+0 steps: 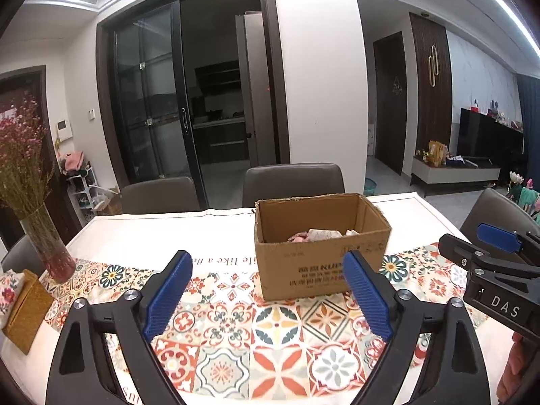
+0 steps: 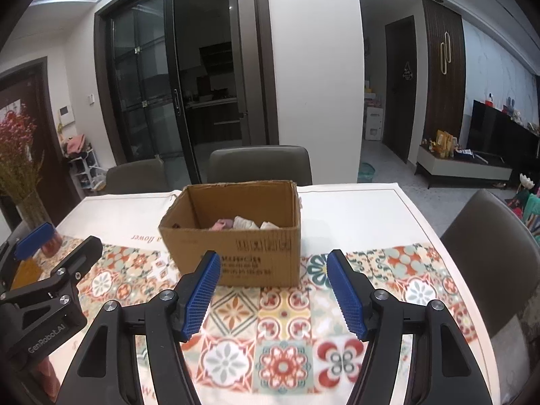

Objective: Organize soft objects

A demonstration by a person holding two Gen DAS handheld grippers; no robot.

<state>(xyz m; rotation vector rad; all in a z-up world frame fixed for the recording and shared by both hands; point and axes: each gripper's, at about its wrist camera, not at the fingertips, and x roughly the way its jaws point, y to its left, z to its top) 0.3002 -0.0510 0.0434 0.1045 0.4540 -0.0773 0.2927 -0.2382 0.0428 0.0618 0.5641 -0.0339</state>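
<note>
Both the left gripper (image 1: 266, 283) and right gripper (image 2: 274, 285) are held wide apart, empty. Pale bundles (image 2: 243, 224), possibly socks, are half hidden inside the cardboard box (image 2: 236, 249).

left wrist: low, near table, faces box (image 1: 320, 239) | right wrist: same, box (image 2: 236, 233) shared

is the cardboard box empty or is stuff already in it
Not empty. The open-topped cardboard box holds a few soft items, pink and white, lying low inside.
</note>
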